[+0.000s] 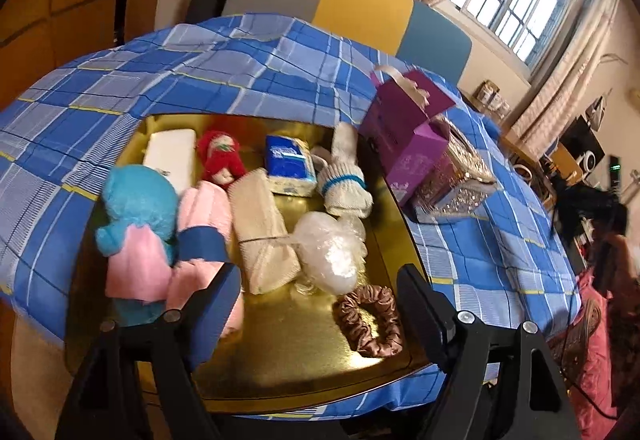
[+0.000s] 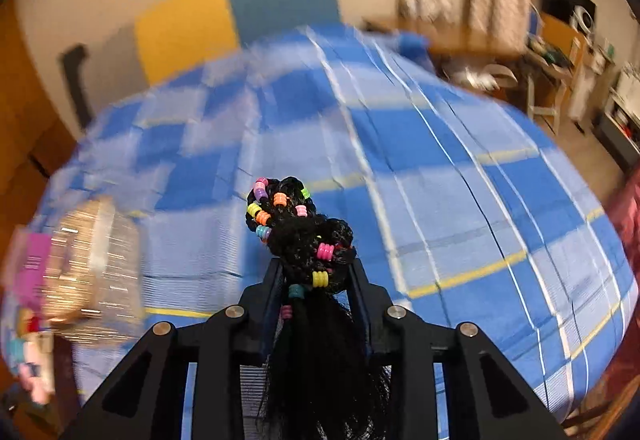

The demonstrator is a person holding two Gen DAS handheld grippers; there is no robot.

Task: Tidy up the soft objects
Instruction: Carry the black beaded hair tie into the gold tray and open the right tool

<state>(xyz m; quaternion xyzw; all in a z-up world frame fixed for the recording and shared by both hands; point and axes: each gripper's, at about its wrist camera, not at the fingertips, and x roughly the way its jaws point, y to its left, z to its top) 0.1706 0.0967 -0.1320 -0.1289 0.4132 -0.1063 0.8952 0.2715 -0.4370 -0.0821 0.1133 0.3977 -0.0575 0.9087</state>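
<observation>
Gold tray (image 1: 280,360) crowded: plush toys, rolled towels, scrunchie (image 1: 370,320). Left gripper (image 1: 320,304) spread, empty. Right gripper (image 2: 316,276) pinches beaded hairpiece (image 2: 304,228), long axis along the fingers.

Under my left claw (image 1: 320,304) sits a gold tray (image 1: 280,360), glossy like polished metal and throwing back the light. On it: a bronze scrunchie (image 1: 370,320) in shiny satin, a crinkly clear plastic bag (image 1: 330,252), a fuzzy blue plush toy (image 1: 136,207), a matt beige cloth roll (image 1: 262,228) and coarse knit socks (image 1: 346,175). The checked sheet (image 1: 248,67) is smooth woven cotton. The purple box (image 1: 404,127) looks like matt card; the gold box (image 1: 460,179) beside it glitters. My right claw (image 2: 316,272), matt black plastic, pinches a glossy black hairpiece (image 2: 312,240) strung with bright plastic beads.
</observation>
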